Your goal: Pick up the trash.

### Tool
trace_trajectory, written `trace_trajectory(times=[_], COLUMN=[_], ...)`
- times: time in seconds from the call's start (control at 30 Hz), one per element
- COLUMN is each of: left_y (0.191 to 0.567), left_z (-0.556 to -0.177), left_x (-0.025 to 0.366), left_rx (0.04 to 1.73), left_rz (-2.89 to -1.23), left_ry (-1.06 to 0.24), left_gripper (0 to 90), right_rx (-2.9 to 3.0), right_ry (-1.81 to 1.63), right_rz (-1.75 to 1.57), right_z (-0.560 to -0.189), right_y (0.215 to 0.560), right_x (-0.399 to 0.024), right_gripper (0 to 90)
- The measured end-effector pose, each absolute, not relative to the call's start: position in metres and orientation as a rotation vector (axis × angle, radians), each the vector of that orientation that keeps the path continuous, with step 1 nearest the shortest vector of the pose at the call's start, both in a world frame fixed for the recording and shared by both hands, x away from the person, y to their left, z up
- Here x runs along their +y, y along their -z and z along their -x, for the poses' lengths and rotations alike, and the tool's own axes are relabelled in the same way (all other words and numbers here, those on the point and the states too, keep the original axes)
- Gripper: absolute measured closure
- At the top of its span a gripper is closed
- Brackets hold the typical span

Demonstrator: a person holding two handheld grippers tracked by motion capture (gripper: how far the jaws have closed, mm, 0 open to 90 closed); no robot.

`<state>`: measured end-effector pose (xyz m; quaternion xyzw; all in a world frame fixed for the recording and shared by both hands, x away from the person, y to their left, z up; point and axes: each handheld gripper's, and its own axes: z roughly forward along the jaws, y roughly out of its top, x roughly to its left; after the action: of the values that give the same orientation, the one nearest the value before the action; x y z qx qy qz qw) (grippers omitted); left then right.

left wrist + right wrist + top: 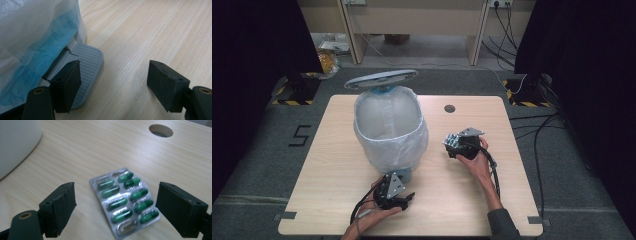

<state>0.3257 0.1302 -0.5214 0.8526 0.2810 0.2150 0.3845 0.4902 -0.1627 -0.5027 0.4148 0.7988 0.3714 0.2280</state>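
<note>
Right gripper view: the right gripper [115, 210], jaws spread, straddles a pill pack [125, 201] lying flat mid-frame on the bench [87, 152]. Lower squarely and pinch its edges. Left gripper [113, 85], also spread, hovers beside the bin's pedal [88, 65].

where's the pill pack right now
The pill pack lies flat on the table between the open jaws of the right gripper, right of the bin and nearer than the table's round hole.
</note>
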Motion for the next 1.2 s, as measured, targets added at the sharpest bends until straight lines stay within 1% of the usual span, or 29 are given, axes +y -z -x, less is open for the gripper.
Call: trace_trajectory(times=[0.23,0.47,0.53,0.7,1.2], left_y=[0.521,0.522,0.522,0.521,0.521], left_z=[-0.326,-0.326,-0.326,-0.326,-0.326], left_x=[0.130,0.130,0.130,0.130,0.130], left_rx=[0.717,0.717,0.717,0.716,0.714], left_rz=[-2.170,-2.169,-2.169,-2.170,-2.171], left_ry=[-0.546,-0.545,-0.545,-0.546,-0.544], left_gripper=[26.6,26.6,26.6,26.6,26.6], right_rx=[2.280,2.334,2.329,2.339,2.315], right_ry=[-0.982,-0.981,-1.002,-1.010,-1.018], right_rz=[-1.107,-1.141,-1.152,-1.137,-1.205], right_z=[-0.518,-0.524,-0.524,-0.521,-0.512], right_y=[0.504,0.516,0.517,0.514,0.509], right_x=[-0.161,-0.163,-0.164,-0.165,-0.161], right_gripper=[15.6,16.6,18.4,34.0,34.1])
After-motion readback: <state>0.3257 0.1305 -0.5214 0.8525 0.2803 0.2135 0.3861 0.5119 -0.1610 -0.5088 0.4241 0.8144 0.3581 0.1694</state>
